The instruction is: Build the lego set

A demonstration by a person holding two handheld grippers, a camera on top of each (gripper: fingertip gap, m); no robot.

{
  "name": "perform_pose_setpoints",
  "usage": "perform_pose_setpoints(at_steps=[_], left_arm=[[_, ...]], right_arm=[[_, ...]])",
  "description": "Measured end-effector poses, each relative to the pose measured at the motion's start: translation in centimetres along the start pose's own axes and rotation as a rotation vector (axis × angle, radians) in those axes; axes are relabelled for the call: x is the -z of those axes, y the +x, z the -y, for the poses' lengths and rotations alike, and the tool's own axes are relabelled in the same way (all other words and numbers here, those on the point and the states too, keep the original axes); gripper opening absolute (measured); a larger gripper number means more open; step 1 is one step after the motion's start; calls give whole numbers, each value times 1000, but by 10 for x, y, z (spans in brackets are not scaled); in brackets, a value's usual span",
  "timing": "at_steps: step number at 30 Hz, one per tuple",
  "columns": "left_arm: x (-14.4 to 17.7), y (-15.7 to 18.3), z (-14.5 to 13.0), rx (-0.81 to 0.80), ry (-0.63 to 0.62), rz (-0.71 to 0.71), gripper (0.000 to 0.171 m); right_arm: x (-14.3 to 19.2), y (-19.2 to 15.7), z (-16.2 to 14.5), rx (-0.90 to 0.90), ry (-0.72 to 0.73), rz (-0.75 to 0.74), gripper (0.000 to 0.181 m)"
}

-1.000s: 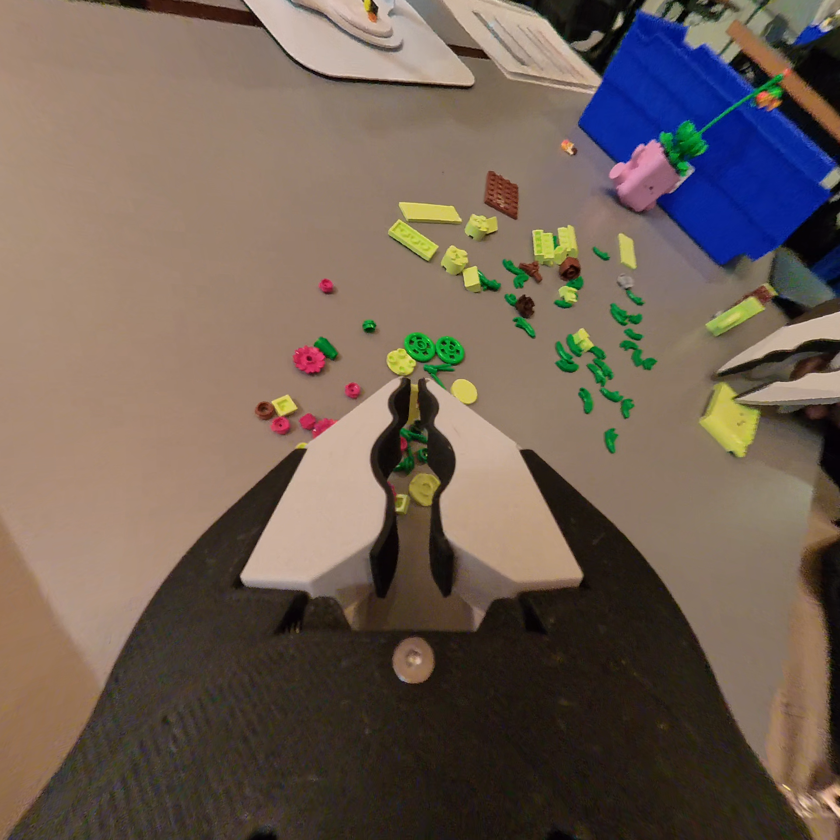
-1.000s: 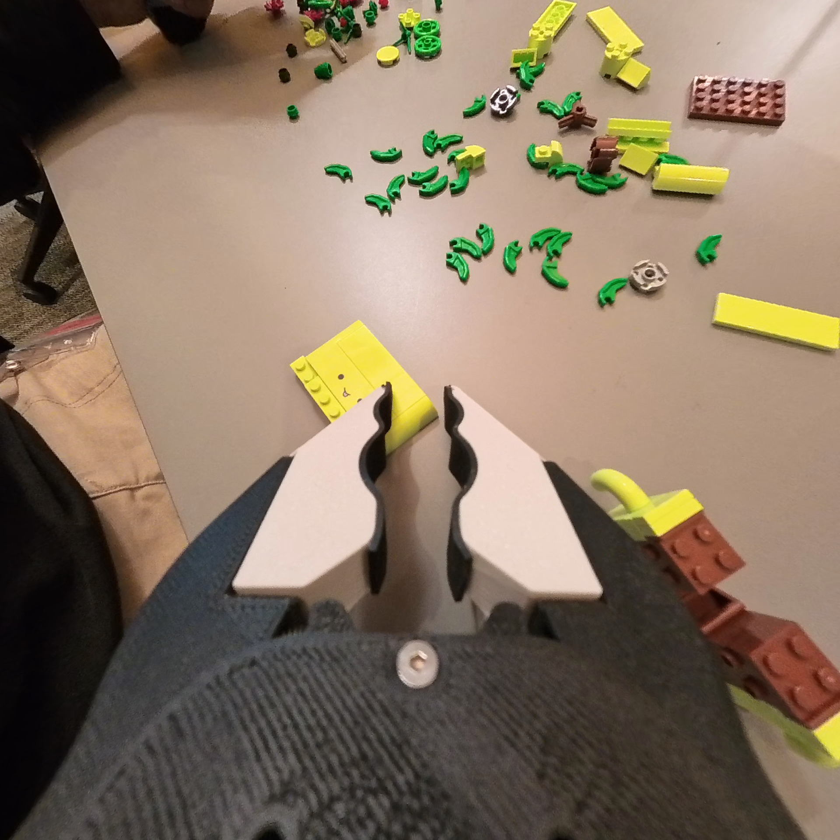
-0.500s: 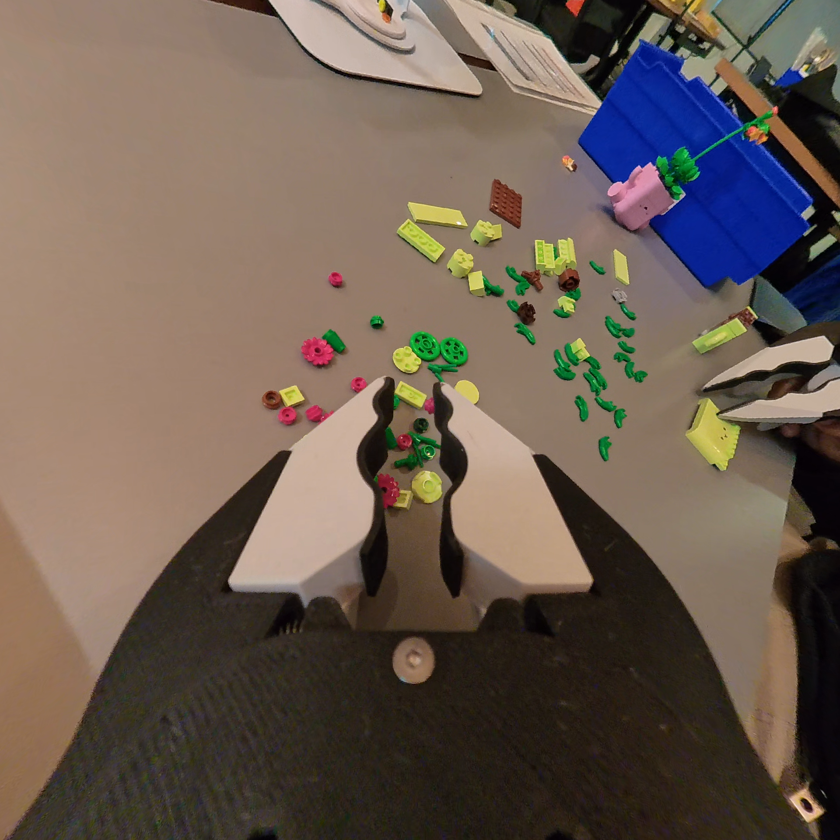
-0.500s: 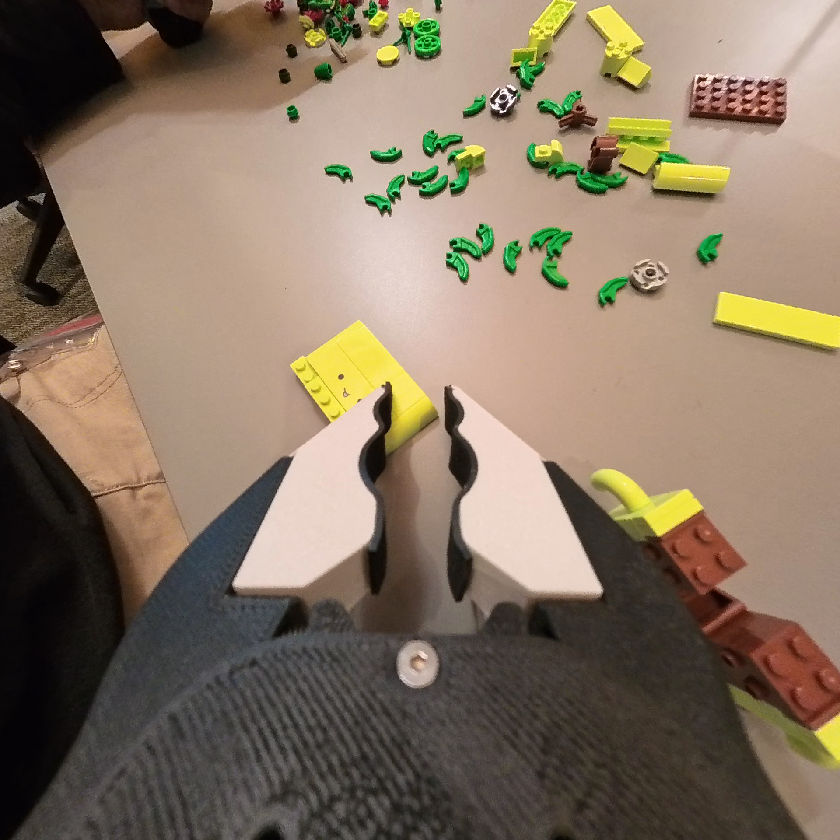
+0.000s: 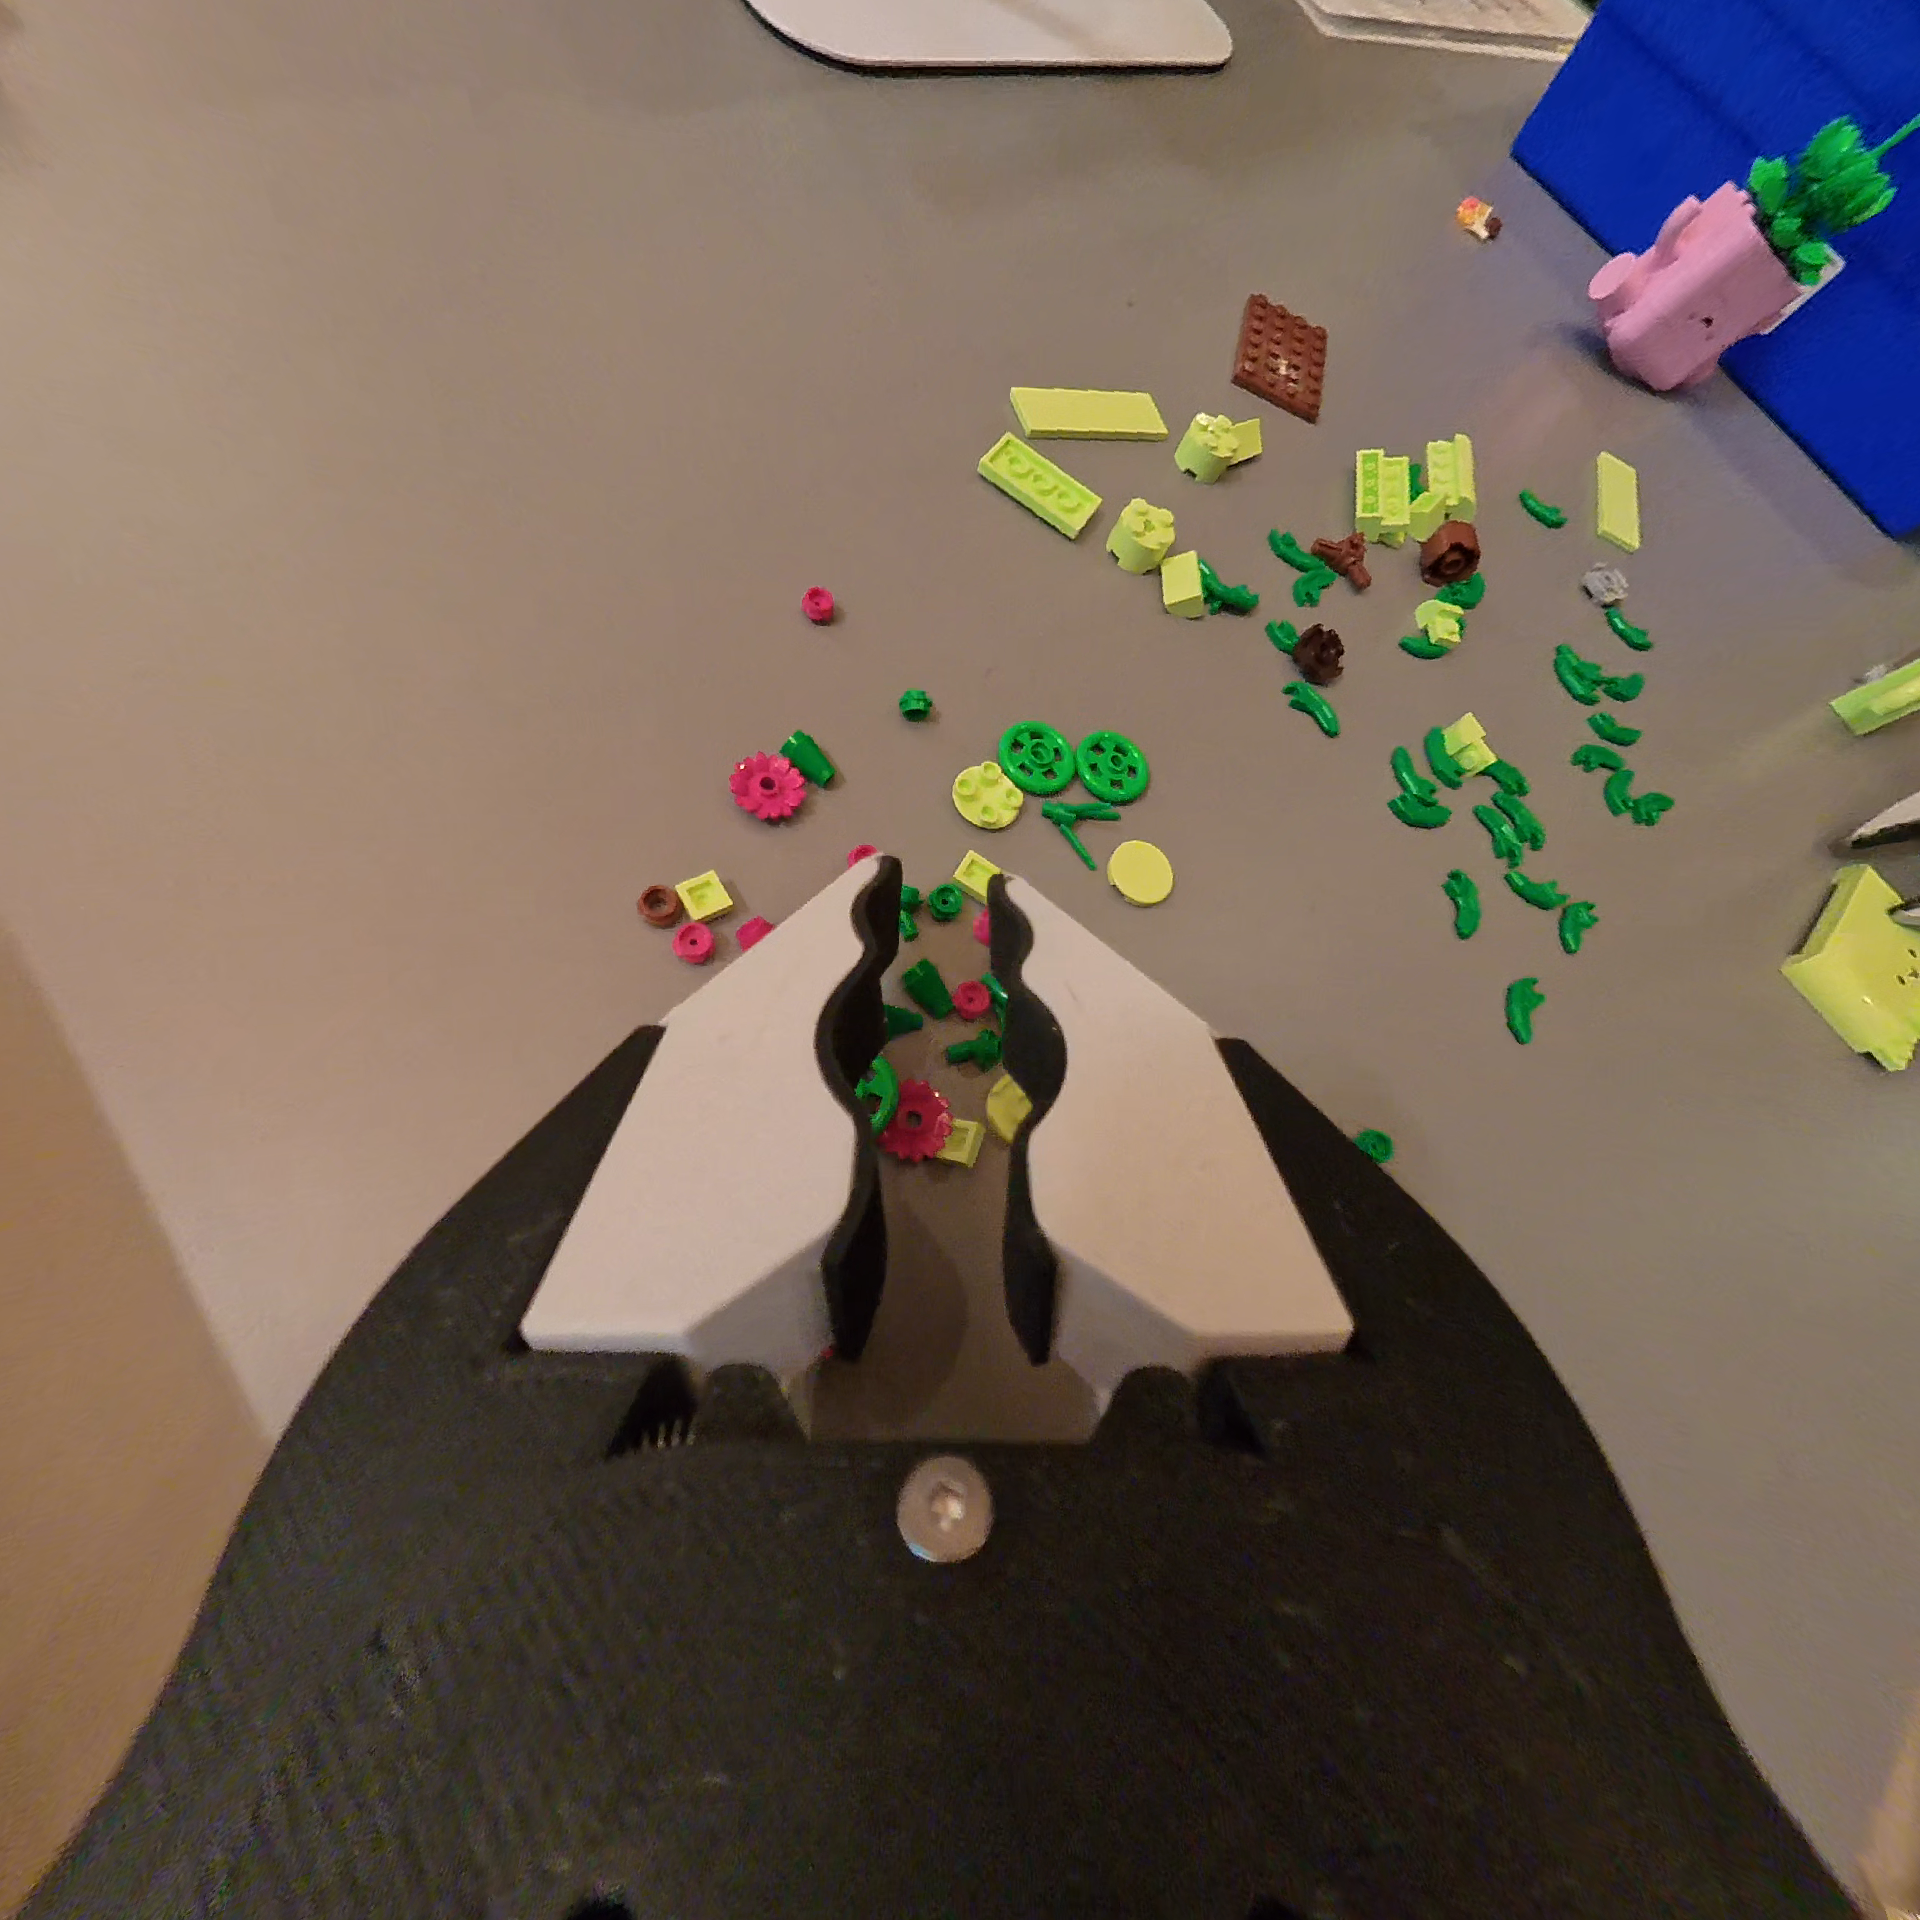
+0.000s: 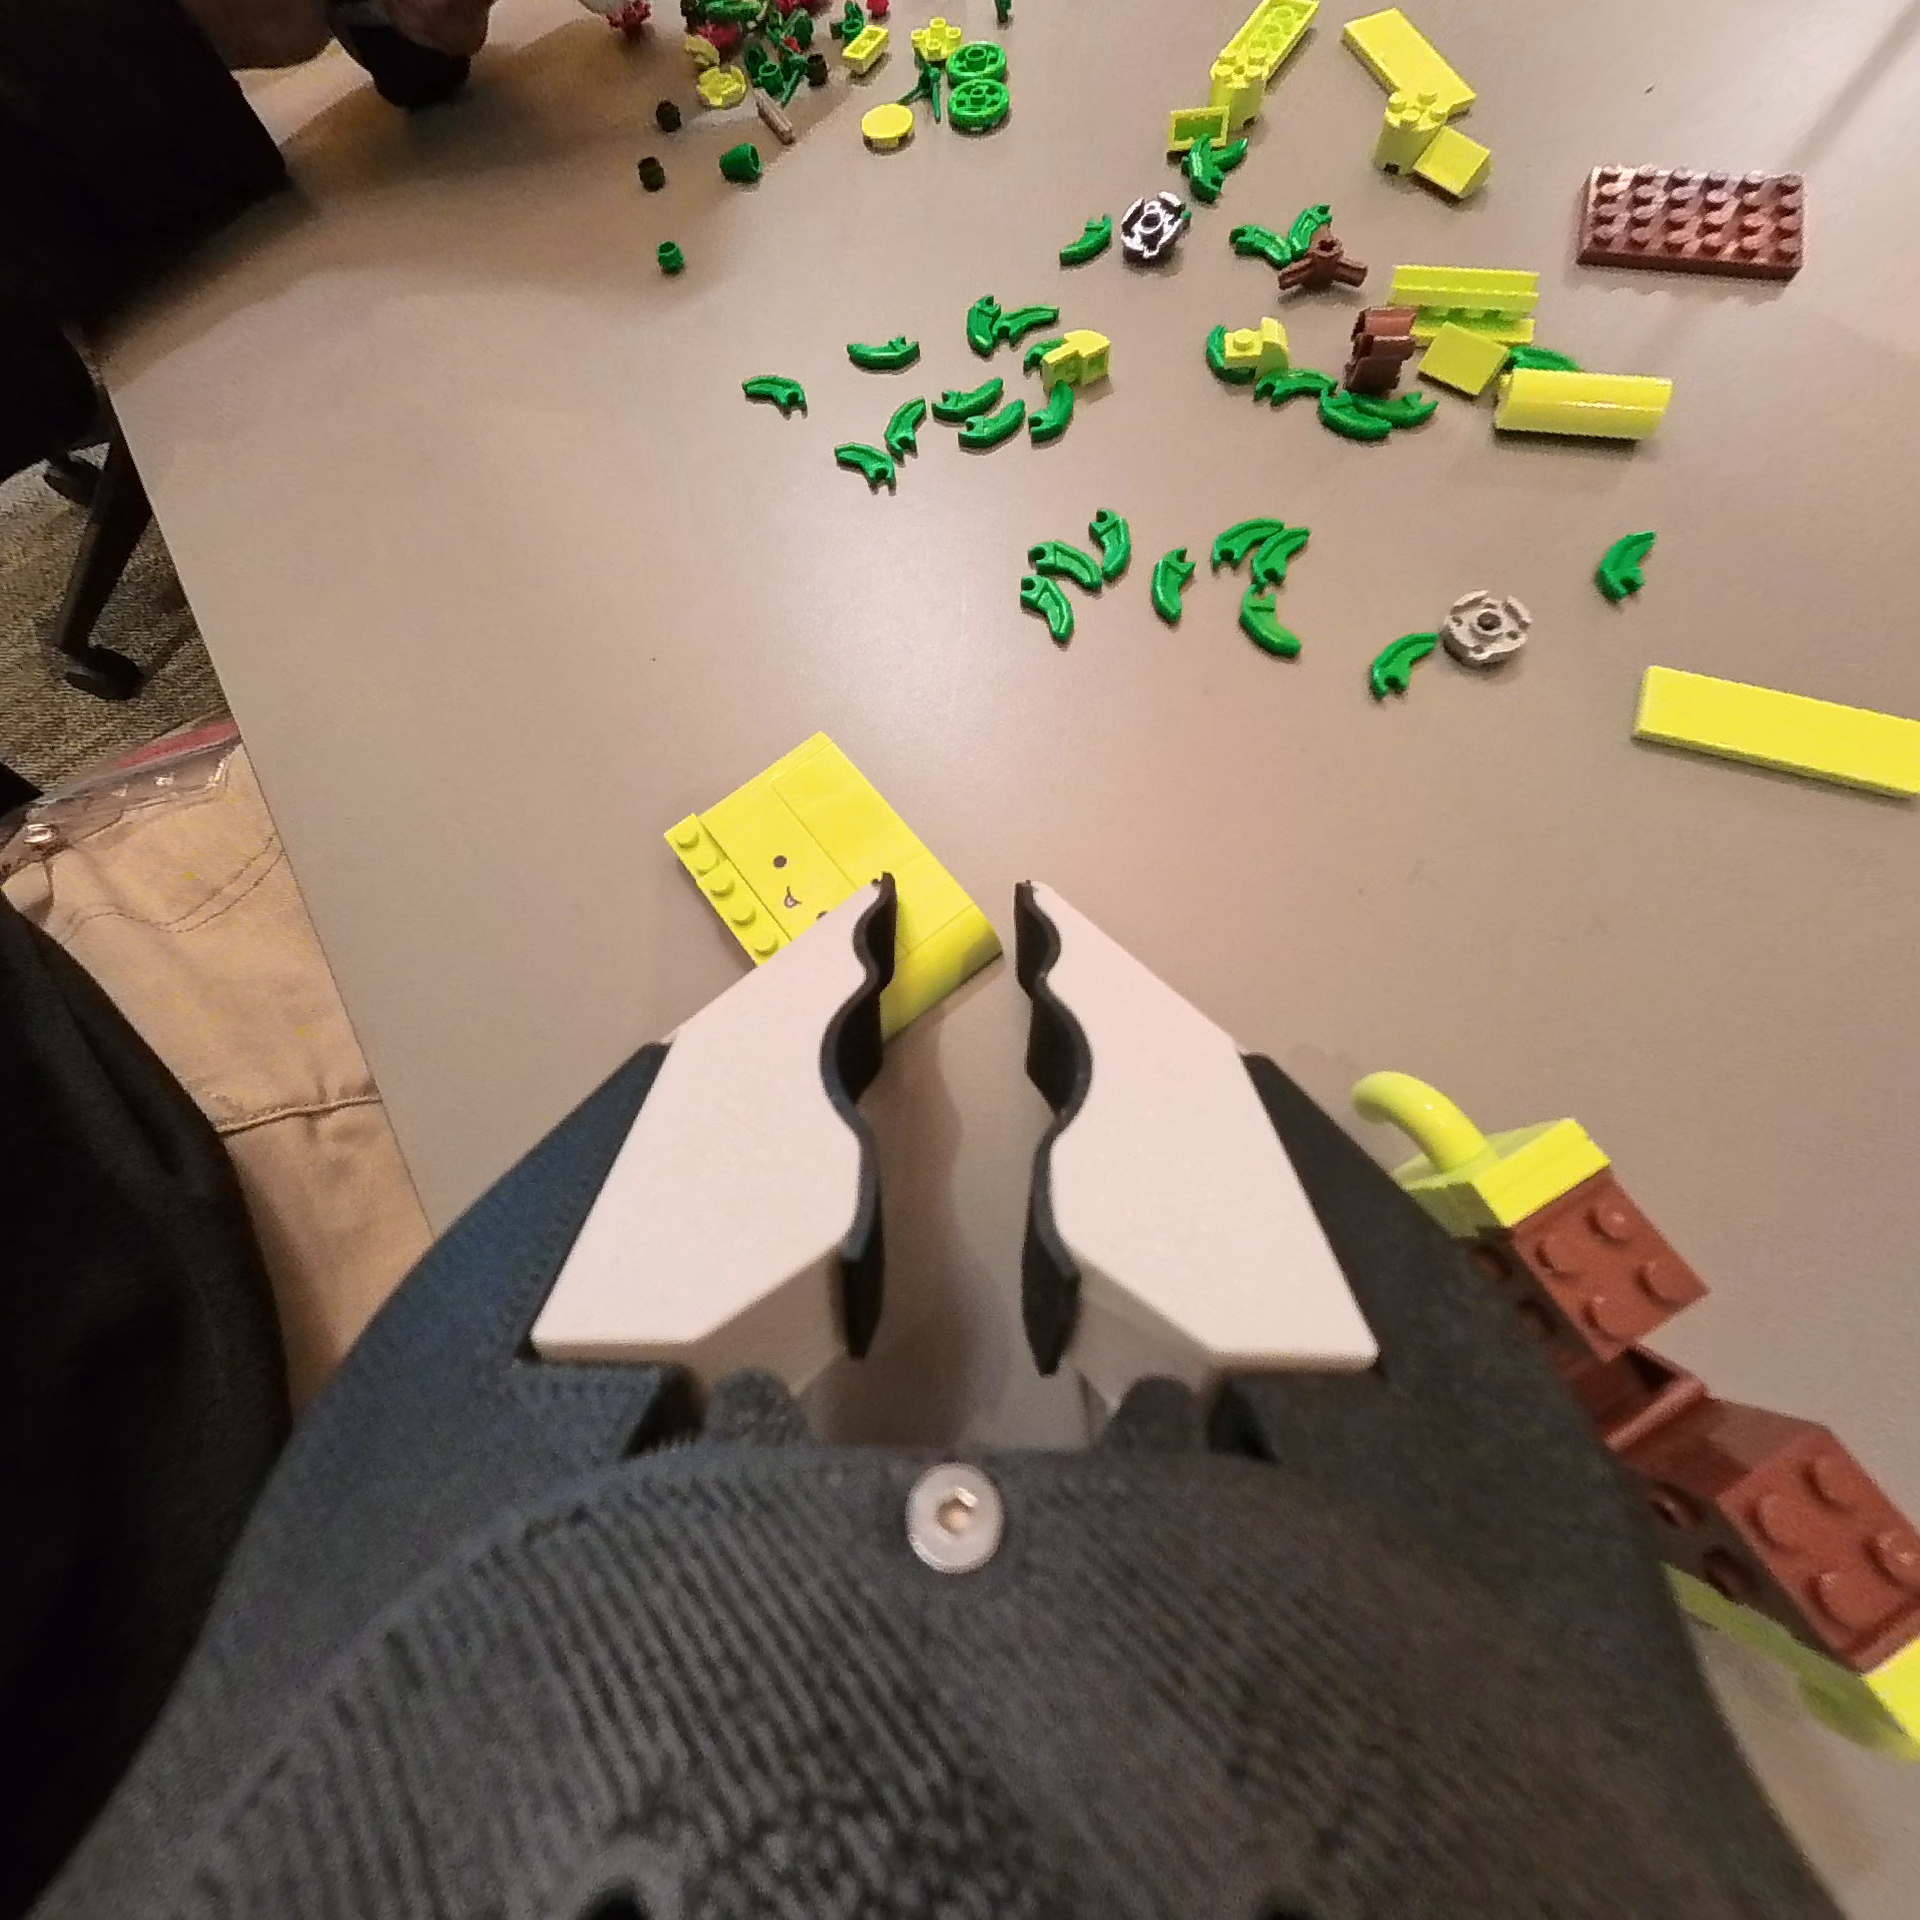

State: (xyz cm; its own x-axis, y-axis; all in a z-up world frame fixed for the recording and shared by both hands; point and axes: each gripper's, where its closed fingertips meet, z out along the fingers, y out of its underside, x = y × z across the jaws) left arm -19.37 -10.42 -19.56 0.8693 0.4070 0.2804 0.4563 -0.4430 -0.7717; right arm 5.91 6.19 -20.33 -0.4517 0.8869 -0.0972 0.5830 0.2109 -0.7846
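Observation:
My left gripper (image 5: 940, 883) is open and empty, low over a cluster of small pieces; a magenta flower (image 5: 912, 1120), green studs and a lime tile lie on the table between its fingers. Another magenta flower (image 5: 767, 787) and two green wheels (image 5: 1072, 762) lie ahead. My right gripper (image 6: 956, 894) is open and empty, its left fingertip over a lime face panel (image 6: 821, 862), which also shows in the left wrist view (image 5: 1860, 977). A brown and lime built piece (image 6: 1662, 1351) lies to its right.
Green leaf pieces (image 6: 1164, 571), lime bricks (image 5: 1037, 485) and a brown plate (image 5: 1283, 356) are scattered on the grey table (image 5: 416, 416). A pink model with green leaves (image 5: 1704, 281) stands by a blue bin (image 5: 1704, 114). A white board (image 5: 987, 26) lies far back. The table edge (image 6: 260, 727) is left. Across from one pair of fingers to the other is roughly 30 cm. The brown plate (image 5: 1283, 356) is about equally far from each gripper, around 25 cm. The right camera catches it too, in the right wrist view (image 6: 1678, 213).
My left gripper opened from nearly shut and moved forward and down over the small pieces. My right gripper has stayed still by the lime panel.

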Motion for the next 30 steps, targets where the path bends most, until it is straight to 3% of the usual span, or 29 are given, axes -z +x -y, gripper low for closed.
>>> perform_pose_setpoints(at_steps=[7, 22, 25, 27, 30], left_arm=[[-2, -4, -3, 0, -26, 31, 0], [2, 1, 2, 1, 15, -10, 0], [2, 3, 2, -12, 15, -14, 2], [2, 3, 3, -18, 23, -8, 16], [3, 0, 3, -33, 25, 15, 1]], right_arm=[[0, 0, 0, 1, 0, -1, 21], [0, 0, 0, 2, 0, -1, 21], [0, 0, 0, 3, 0, -2, 21], [0, 0, 0, 3, 0, -2, 21], [0, 0, 0, 4, 0, -2, 21]])
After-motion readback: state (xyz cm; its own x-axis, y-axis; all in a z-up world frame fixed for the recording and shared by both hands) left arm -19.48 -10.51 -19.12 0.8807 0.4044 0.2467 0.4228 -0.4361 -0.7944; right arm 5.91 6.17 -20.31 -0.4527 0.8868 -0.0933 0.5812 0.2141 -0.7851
